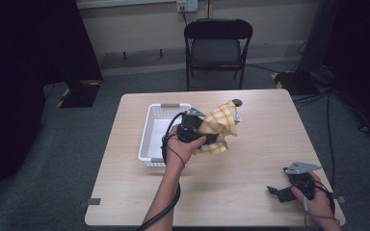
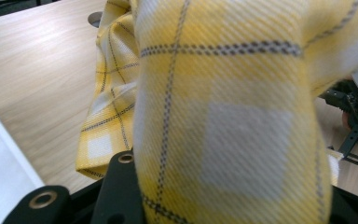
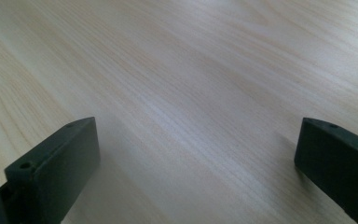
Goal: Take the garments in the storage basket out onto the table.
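The fingers of the left gripper [image 1: 211, 138] are clamped on a yellow checked cloth [image 1: 220, 124], seen in the middle of the high view, held up above the desk [image 1: 250, 159]. The cloth bunches upward and to the right from the grip, with a loose fold hanging below it toward the desk. In the left gripper view the cloth [image 2: 223, 116] takes up most of the frame, draped over the black fingers [image 2: 121, 186] at the bottom, and more of it trails down at centre left onto the wood.

Just left of the cloth in the high view stands a white basket [image 1: 149, 132], its long side running up the frame. A small dark round thing [image 1: 237, 102] lies on the desk just above the cloth's top corner.

The right gripper [image 1: 282, 192] sits low at the lower right of the high view, well apart from the cloth, its fingers [image 3: 51, 168] standing wide apart over bare wood with nothing between them.

A dark chair [image 1: 217, 48] stands beyond the desk at top centre.
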`<state>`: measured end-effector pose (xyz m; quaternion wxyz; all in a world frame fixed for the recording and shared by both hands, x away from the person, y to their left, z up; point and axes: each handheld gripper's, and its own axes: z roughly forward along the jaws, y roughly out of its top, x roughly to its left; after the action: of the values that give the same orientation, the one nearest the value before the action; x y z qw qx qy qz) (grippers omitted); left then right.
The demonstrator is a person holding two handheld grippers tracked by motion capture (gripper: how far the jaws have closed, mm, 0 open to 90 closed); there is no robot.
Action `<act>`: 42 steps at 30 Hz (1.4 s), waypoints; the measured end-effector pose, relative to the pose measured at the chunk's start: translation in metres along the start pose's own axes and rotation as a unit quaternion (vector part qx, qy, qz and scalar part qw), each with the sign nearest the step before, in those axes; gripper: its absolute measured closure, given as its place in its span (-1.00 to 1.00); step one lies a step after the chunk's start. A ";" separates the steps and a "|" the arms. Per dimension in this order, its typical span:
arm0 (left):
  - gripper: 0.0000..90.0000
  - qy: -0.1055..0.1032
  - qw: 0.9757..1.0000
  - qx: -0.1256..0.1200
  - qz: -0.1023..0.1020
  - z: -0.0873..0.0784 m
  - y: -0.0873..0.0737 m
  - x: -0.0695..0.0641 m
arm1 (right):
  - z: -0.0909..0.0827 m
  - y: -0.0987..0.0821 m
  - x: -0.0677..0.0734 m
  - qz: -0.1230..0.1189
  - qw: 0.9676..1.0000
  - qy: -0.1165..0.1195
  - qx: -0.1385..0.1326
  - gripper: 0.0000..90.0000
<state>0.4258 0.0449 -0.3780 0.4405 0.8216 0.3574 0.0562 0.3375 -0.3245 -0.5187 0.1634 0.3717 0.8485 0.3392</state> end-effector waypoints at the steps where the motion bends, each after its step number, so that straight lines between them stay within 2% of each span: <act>1: 0.36 0.000 1.000 -0.001 -0.001 0.001 0.000 -0.001 | 0.000 0.000 0.000 0.000 1.000 0.000 0.000 -1.00; 18: 0.35 -0.009 1.000 0.013 0.000 0.023 -0.008 -0.005 | 0.000 0.000 0.000 0.000 1.000 0.000 0.000 -1.00; 42: 0.35 -0.016 1.000 0.022 0.009 0.041 -0.012 -0.014 | 0.000 0.000 0.000 0.000 1.000 0.000 0.000 -1.00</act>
<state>0.4252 0.0119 -0.4093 0.4273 0.8351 0.3443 0.0385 0.3375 -0.3244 -0.5188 0.1635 0.3717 0.8485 0.3394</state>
